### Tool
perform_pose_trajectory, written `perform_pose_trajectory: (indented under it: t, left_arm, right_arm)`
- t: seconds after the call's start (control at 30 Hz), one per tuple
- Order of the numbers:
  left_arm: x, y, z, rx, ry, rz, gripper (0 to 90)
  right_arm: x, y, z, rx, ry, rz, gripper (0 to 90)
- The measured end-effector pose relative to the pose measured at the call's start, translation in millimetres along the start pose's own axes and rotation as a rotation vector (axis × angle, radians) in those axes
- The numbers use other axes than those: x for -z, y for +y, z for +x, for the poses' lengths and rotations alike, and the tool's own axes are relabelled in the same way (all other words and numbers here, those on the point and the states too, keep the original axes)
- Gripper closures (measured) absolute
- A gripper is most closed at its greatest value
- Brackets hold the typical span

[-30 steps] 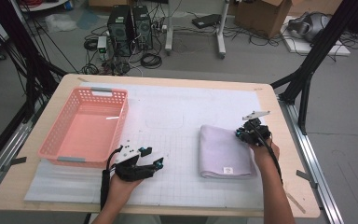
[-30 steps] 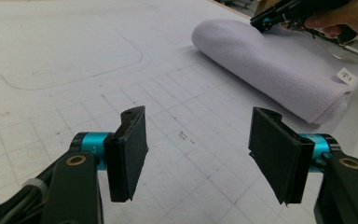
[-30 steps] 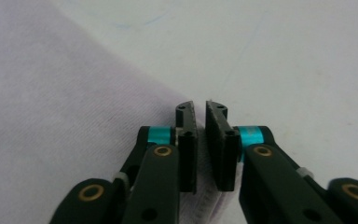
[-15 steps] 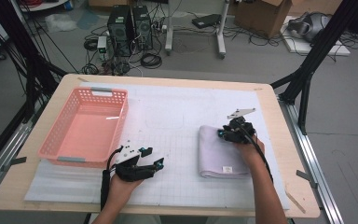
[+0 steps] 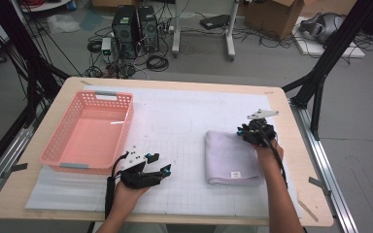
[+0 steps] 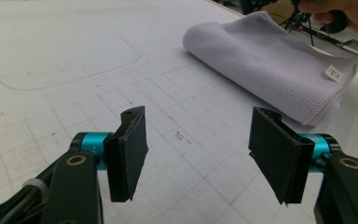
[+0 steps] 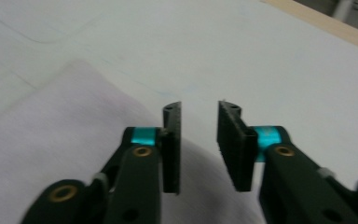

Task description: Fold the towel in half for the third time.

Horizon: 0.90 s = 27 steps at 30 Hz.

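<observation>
Lavender folded towel (image 5: 231, 158) is lying right of centre, well apart from pink basket (image 5: 88, 132). Right gripper (image 7: 199, 137), jaws just opened slightly, empty, is hovering at its far-right corner. Left gripper (image 6: 198, 156) is resting wide open, empty. Risk: a shallow pinch taking one layer, unfolding it.

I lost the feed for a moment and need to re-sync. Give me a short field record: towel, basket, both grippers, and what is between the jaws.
towel: folded lilac towel flat on the white mat, small label at its near edge
basket: pink basket at the mat's left, nothing in it
left gripper: left gripper low over bare mat, jaws wide open, nothing between them
right gripper: right gripper over the towel's far right corner, jaws have just been opening, narrow gap, no cloth pinched
</observation>
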<state>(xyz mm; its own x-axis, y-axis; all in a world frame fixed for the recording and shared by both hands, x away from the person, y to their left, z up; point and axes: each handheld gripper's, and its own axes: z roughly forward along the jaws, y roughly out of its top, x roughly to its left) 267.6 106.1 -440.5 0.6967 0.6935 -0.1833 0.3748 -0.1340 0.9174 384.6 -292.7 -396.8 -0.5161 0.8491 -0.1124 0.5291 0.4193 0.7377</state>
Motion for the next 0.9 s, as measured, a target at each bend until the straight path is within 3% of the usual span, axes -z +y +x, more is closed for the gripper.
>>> perform_pose_trajectory:
  t: [0.17,0.23,0.33,0.4,0.47,0.6,0.67,0.77,0.83,0.9]
  left_arm:
    - [1.5,1.0,0.0,0.001,0.005,-0.009,37.1]
    - [1.4,1.6,-0.5,0.001,0.003,-0.013,37.1]
    - [0.9,2.0,-1.3,0.001,0.0,-0.013,37.0]
    - [1.3,2.1,-1.4,0.006,0.002,-0.017,36.9]
    - [2.3,2.6,-0.3,0.001,0.004,-0.018,36.7]
    - [4.3,3.5,0.7,0.006,0.006,-0.022,36.1]
    - [5.2,4.1,0.6,0.009,0.011,-0.025,35.8]
    - [5.5,4.5,0.2,0.006,0.012,-0.027,34.6]
    - [5.3,4.7,-0.2,0.008,0.016,-0.033,32.5]
    - [5.2,5.3,-0.9,0.0,0.059,-0.032,27.8]
  right_arm:
    - [-0.4,-27.8,-18.1,-0.063,-0.036,0.05,77.4]
    - [-1.9,-37.5,-22.2,-0.084,-0.081,0.044,79.9]
    - [1.9,-41.8,-25.8,-0.108,-0.153,0.032,73.9]
    - [9.5,-40.2,-25.0,-0.123,-0.135,-0.016,73.5]
    - [19.9,-39.6,-21.4,-0.105,-0.122,-0.057,68.0]
    - [42.6,-52.1,-9.2,-0.118,0.003,-0.122,58.9]
    - [50.5,-65.6,2.6,-0.089,0.055,-0.122,55.4]
    - [59.5,-88.3,18.7,-0.043,0.071,-0.101,52.3]
    - [63.8,-101.1,22.9,-0.007,0.044,-0.061,51.9]
    - [71.4,-109.2,21.3,-0.021,0.033,-0.062,51.1]
